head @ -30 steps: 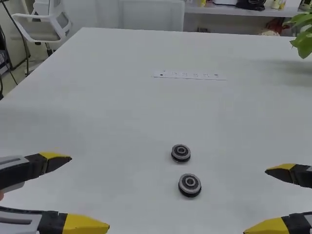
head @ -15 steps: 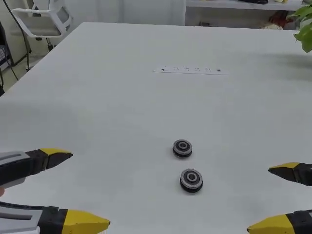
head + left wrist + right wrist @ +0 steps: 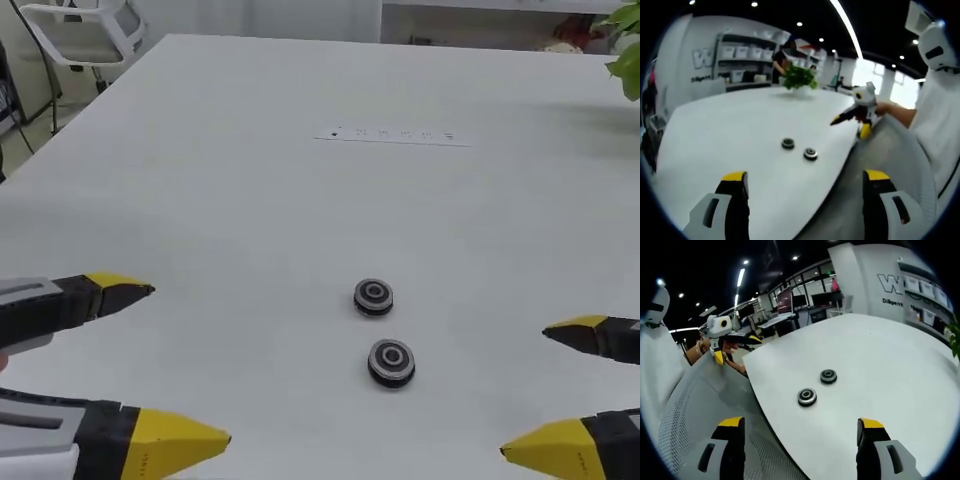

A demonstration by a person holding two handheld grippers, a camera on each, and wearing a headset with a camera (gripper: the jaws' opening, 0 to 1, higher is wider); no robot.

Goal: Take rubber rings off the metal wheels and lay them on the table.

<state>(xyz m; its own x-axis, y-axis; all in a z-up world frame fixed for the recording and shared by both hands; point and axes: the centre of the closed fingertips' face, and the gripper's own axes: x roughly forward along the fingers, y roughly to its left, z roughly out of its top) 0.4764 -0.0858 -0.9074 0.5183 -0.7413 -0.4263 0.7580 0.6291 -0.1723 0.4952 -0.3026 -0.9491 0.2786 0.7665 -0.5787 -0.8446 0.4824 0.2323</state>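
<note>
A broad white table [image 3: 250, 200] with a flush socket strip [image 3: 392, 136] stood in a bright office, with a white chair [image 3: 85, 30] by its far corner, a leafy potted plant [image 3: 799, 79] near one edge, white shelves [image 3: 747, 62] along the wall [image 3: 700, 50], and strip lights [image 3: 846, 26] crossing the dark ceiling [image 3: 790, 12].

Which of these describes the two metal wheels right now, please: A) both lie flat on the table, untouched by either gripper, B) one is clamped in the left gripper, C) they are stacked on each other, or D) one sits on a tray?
A: the far wheel and the near wheel lie apart on the table, between the open left gripper and the open right gripper, neither touching them.
</note>
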